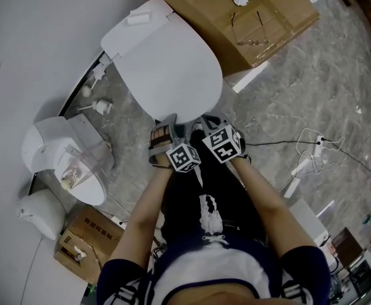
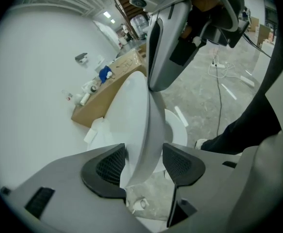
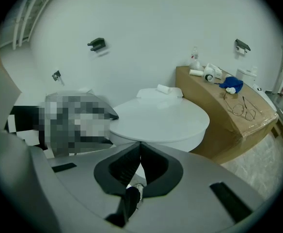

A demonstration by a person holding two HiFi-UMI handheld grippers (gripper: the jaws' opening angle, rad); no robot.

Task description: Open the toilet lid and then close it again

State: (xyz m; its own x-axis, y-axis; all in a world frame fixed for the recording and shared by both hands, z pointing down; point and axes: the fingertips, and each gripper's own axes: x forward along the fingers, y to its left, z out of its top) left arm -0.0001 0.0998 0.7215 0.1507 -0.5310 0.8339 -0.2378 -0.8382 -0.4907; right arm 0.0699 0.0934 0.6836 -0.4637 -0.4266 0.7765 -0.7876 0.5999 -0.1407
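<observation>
Two claws sit at the front lip of the toilet lid (image 1: 166, 68), which I read as lying flat on the bowl, hinge end toward the wall. My left gripper (image 2: 144, 166) is spread wide with the lid's front edge standing between its pads (image 2: 107, 166), and they don't look to be pressing on it, so nothing is pinched. My right gripper (image 3: 140, 164) is pressed together on nothing, hanging just in front of the rim.

Handling call: the lid looks like rigid moulded plastic, light but glossy and slick (a shallow bite could slide off). It should swing on its hinge, so I'd take it deep at the middle of the front edge and lower it gently, since it could slam.

Writing: none I can read. There are only square markers on the marker cube (image 1: 184, 157), and the cardboard box (image 1: 281, 24) beside the toilet shows no legible print
</observation>
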